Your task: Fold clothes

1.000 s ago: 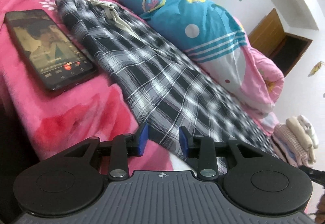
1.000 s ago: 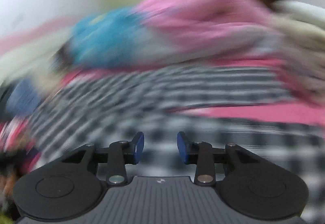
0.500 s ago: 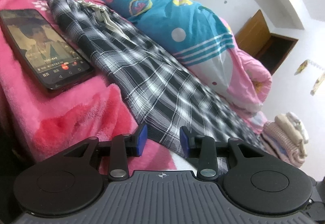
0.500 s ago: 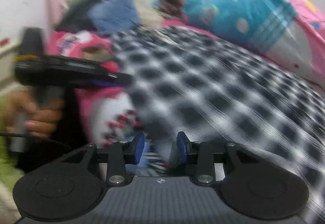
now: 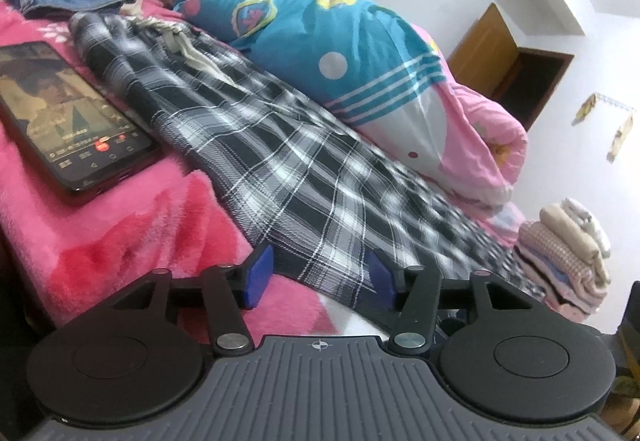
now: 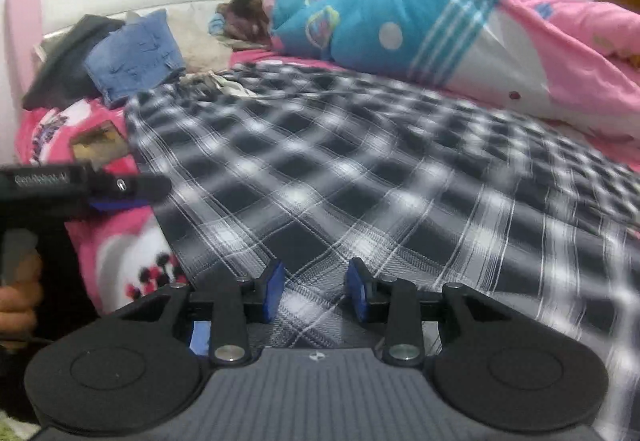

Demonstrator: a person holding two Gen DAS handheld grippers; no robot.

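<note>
At the bed's near edge, the left gripper (image 5: 318, 277) has just been opening; its jaws straddle the hem of the plaid trousers (image 5: 280, 161), pads clear. The right gripper (image 6: 315, 291) is parted over the same cloth, contact unclear. The trousers' far end is blurred, and the phone (image 5: 68, 113) is cropped at the frame edge.
</note>
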